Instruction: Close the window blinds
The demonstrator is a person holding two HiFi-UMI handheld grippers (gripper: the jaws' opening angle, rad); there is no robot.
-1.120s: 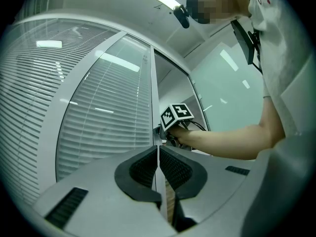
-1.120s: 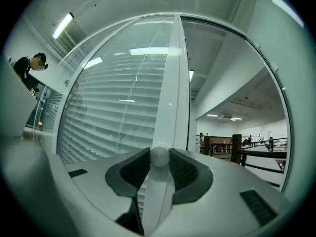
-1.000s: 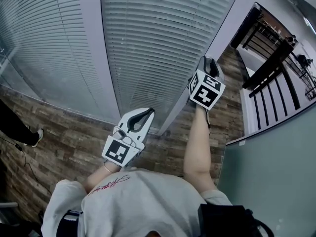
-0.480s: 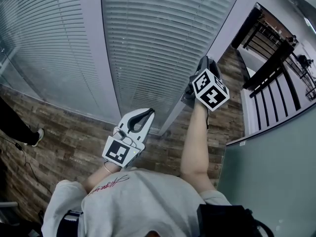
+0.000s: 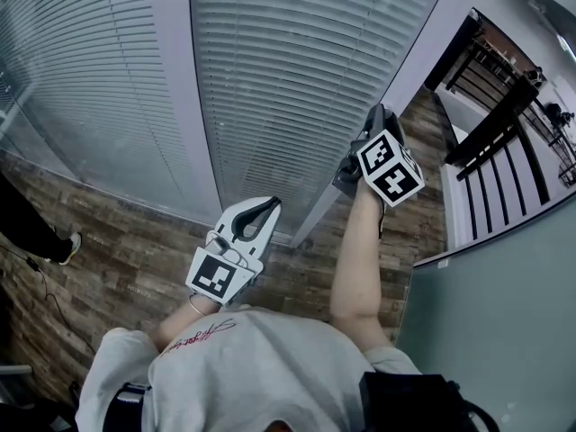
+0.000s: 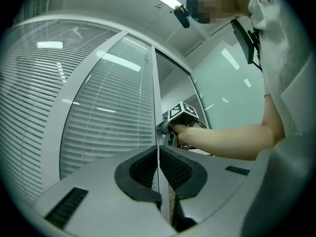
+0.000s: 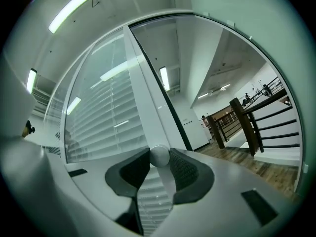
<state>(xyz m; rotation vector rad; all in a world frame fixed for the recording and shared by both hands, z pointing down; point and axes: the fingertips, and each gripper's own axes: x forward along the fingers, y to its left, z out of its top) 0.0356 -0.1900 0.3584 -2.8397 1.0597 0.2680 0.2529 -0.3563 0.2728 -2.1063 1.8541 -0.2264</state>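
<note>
The blinds (image 5: 297, 70) fill the 12 o'clock part of the head view: narrow pale horizontal slats behind smooth glass (image 6: 106, 112), set between flat grey frame posts (image 5: 178, 97). The slats seem to lie nearly flat against each other, though reflections on the glass make that hard to judge. The right tool (image 5: 378, 120) reaches level toward the slanted post at 2 o'clock from the left tool (image 5: 263, 210). Its dark ribbed pads (image 7: 185, 169) are clamped on a small round white knob (image 7: 159, 156), smooth and ball-like, which sits on that post beside the slatted pane. The square-patterned marker cube (image 5: 390, 166) on it shows one corner upward, and a bare forearm (image 5: 355, 259) runs back from it toward 6 o'clock. The left tool hangs lower, in front of the bottom of the middle pane, with its curved white jaws brought together and nothing between them (only a thin line of the frame shows past the tips). Below the window lies a floor (image 5: 126, 259) of brown wood-grain planks, and a dark wooden railing (image 5: 504, 124) stands at 3 o'clock.
</note>
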